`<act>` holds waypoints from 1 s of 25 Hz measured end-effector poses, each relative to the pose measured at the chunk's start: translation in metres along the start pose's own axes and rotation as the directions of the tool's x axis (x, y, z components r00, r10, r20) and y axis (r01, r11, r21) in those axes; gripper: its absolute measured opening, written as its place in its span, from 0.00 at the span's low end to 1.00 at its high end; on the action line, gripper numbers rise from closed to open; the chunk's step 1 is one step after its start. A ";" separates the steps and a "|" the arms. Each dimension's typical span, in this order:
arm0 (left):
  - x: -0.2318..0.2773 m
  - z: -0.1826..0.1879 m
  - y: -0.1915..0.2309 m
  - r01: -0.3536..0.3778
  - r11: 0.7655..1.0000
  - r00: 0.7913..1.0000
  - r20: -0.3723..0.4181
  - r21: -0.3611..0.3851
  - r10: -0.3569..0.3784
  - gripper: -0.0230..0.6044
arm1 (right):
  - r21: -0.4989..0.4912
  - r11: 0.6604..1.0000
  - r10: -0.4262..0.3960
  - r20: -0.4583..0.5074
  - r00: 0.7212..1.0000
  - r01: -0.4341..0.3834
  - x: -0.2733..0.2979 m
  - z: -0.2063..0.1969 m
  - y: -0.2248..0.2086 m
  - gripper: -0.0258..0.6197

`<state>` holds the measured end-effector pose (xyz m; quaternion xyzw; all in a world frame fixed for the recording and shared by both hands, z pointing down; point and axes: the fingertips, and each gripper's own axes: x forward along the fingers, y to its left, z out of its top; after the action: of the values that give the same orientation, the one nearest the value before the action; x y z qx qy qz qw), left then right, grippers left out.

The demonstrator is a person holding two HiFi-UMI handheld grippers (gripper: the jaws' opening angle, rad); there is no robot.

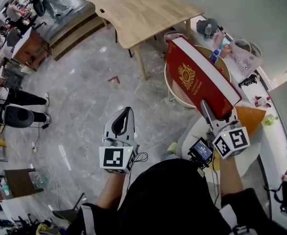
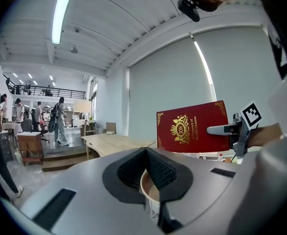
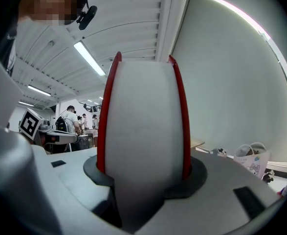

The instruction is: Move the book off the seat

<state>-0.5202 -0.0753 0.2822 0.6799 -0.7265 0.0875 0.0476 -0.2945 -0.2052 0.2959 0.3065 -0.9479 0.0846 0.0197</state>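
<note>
Now, starting at the left, some people (image 1: 23, 99) stand far off on the grey floor (image 1: 84, 92). They have nothing to do with the job.

Next comes the left gripper (image 1: 126, 112). Its two jaws are pressed together and there is nothing between them. It hangs over the floor, well away from the book.

Up at the top, in the middle, is a wooden table (image 1: 138, 9). Nothing lies on the part that shows.

Then comes the red book (image 1: 194, 77) with a gold crest on its cover. It is up in the air and tilted. Under it is the round stool (image 1: 168, 89) with a white rim. The book looks lifted clear of the stool, but from above it hangs right over the seat.

The right gripper (image 1: 214, 112) has the book. Its jaws are clamped on the near edge, one on each red cover, with the white pages between them.

Far right is a long white bench (image 1: 275, 131) with small things on it, like a white bag (image 1: 243, 55).

So the picking up looks done. What is left, I think, is to carry the book away from the stool, put it down somewhere else, maybe on the wooden table or the bench, and let go.
</note>
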 end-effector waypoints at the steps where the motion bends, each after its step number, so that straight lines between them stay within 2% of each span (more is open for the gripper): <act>1: 0.010 0.002 -0.002 0.012 1.000 1.000 0.001 0.005 -0.012 0.05 | 0.003 1.000 -0.011 0.004 1.000 0.011 0.002 0.001 -0.007 0.41; 8: 0.060 0.014 -0.009 0.068 0.996 0.998 0.009 0.063 -0.069 0.05 | 0.033 0.998 -0.056 0.005 0.998 0.055 0.017 -0.005 -0.041 0.41; 12: 0.078 0.012 -0.012 0.101 0.993 0.995 -0.001 0.053 -0.101 0.05 | 0.050 0.996 -0.078 -0.006 0.997 0.078 0.019 -0.004 -0.049 0.41; 16: 0.092 0.016 -0.018 0.130 0.989 0.991 0.004 0.073 -0.131 0.05 | 0.068 0.993 -0.094 0.010 0.996 0.093 0.016 -0.005 -0.060 0.41; 25: 0.151 0.020 -0.037 0.249 0.966 0.968 0.011 0.076 -0.250 0.05 | 0.070 0.978 -0.195 0.002 0.981 0.194 0.019 -0.007 -0.098 0.41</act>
<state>-0.4935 -0.2291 0.2933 0.7680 -0.6320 0.1006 0.0254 -0.2528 -0.2930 0.3187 0.3985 -0.9100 0.1139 0.0132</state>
